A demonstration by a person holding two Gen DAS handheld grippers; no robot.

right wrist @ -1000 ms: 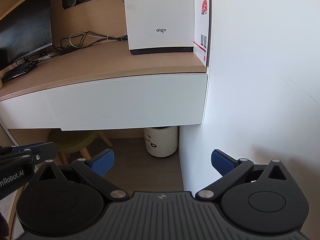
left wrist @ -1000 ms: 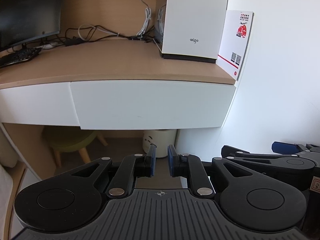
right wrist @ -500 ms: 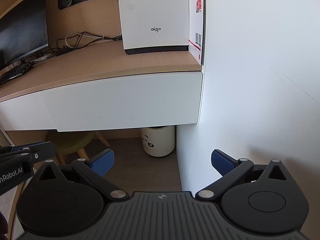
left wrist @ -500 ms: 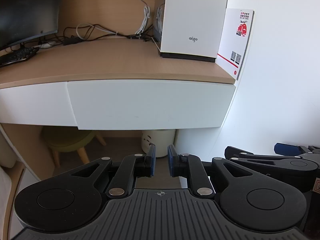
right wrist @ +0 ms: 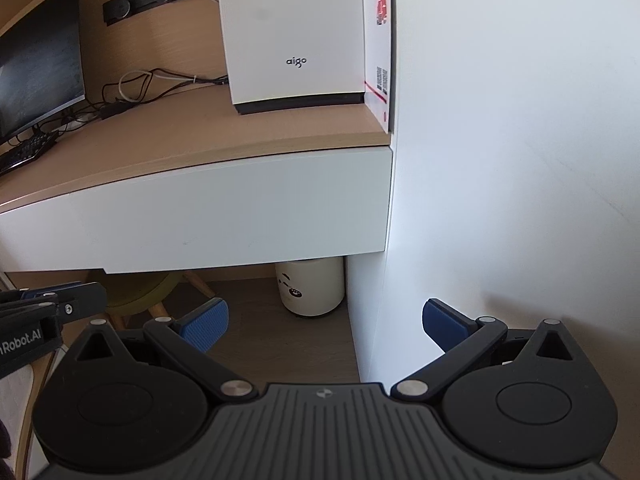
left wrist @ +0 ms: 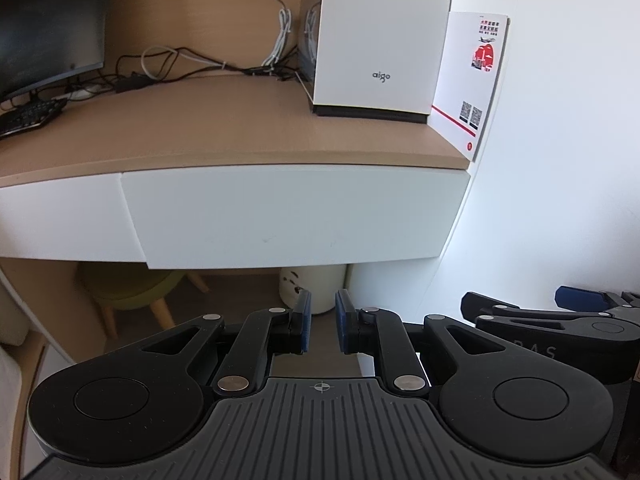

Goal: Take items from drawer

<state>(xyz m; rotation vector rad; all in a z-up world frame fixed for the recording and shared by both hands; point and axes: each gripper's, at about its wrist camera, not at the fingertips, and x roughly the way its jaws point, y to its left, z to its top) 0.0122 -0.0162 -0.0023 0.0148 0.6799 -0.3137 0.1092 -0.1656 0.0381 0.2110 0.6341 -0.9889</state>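
Observation:
A white drawer front (left wrist: 296, 216) sits flush and closed under the wooden desk top (left wrist: 224, 128); nothing inside it shows. My left gripper (left wrist: 321, 322) hovers in front of and below the drawer, its blue pads (left wrist: 304, 320) nearly together with nothing between them. My right gripper (right wrist: 325, 326) stands wide open and empty, below the drawer's right end (right wrist: 232, 216) and beside the white side panel (right wrist: 368, 312). In the left wrist view, the right gripper (left wrist: 560, 312) reaches in at the lower right.
On the desk stand a white aigo box (left wrist: 380, 40), a red-and-white card (left wrist: 476, 80) against the wall, a monitor (left wrist: 48, 24), a keyboard (left wrist: 28, 116) and cables (left wrist: 180, 64). Under the desk are a white bin (right wrist: 310, 286) and a green stool (left wrist: 128, 288).
Both grippers have drifted a little closer to the drawer front. Neither has changed its opening, and the drawer stays closed.

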